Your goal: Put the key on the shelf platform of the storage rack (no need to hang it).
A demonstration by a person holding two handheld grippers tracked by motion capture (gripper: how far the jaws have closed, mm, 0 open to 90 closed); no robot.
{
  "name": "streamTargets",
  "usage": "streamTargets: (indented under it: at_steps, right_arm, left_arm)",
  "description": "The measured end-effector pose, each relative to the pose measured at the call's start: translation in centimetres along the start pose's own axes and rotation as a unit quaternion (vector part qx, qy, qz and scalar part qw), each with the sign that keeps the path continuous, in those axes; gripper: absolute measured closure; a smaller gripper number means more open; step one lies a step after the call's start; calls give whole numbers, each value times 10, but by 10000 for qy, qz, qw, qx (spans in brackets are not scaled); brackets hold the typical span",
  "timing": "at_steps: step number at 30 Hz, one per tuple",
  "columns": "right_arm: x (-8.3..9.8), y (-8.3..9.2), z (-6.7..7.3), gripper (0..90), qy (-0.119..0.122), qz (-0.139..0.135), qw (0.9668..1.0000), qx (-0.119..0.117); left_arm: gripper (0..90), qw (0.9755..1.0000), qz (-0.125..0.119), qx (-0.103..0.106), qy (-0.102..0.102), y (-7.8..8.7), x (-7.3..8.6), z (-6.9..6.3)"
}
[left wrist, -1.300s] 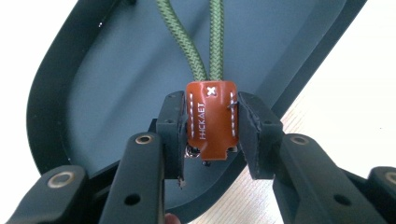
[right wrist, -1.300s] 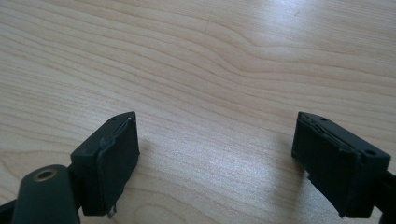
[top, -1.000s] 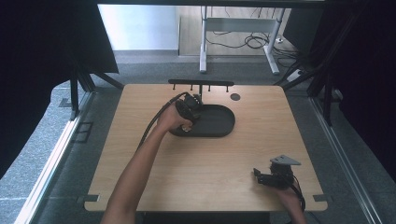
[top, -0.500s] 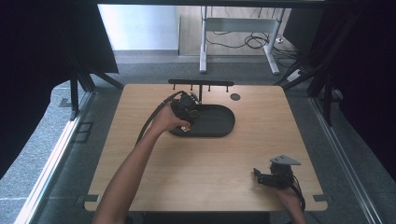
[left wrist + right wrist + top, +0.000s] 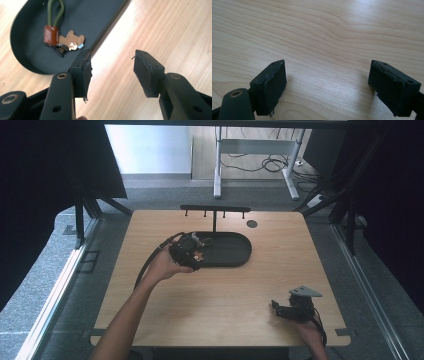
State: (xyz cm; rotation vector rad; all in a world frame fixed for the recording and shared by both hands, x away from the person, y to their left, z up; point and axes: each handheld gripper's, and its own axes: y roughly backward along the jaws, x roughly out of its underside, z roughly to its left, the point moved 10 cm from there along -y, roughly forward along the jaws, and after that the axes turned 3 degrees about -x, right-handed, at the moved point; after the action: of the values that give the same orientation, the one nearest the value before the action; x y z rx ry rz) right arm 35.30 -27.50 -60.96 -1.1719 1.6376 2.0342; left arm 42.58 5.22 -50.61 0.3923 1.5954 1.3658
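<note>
A black oval tray point(image 5: 235, 251) lies at the table's back middle. In its left end rests a small keyring point(image 5: 62, 41): a green loop, a brown tag, a tan bear-shaped charm and a black ring. My left gripper point(image 5: 187, 251) hovers at the tray's left front edge, open, jaws apart and holding nothing; in the left gripper view the left gripper point(image 5: 112, 72) stands just short of the keyring point(image 5: 202, 242). My right gripper point(image 5: 289, 310) rests near the table's front right corner, and the right gripper point(image 5: 327, 85) is open wide over bare wood.
A black rack point(image 5: 215, 210) with several small hooks stands behind the tray. A dark round hole point(image 5: 252, 224) marks the tabletop at back right. The wooden table point(image 5: 225, 305) has broad free room in the middle and front.
My left gripper has drawn back toward the front left, off the tray's inside to its left edge. The keyring stays in the tray. The right gripper has not moved.
</note>
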Motion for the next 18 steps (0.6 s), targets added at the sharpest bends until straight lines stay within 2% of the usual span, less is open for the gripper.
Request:
streamTargets:
  at_steps: [5,8,16,18]
  right_arm:
    - [0,0,0,151,0,0,10000,-1]
    - [0,0,0,151,-2,0,10000,0]
    - [0,0,0,151,-16,2,10000,4]
    - [0,0,0,153,-22,-1,10000,4]
  left_arm:
    - [492,9998,-114,84,119,2,20,-10]
    - [492,9999,-74,51,146,-2,35,-15]
    - [483,9993,-144,146,307,-9,71,-32]
    - [483,9994,-122,152,281,-10,79,-37]
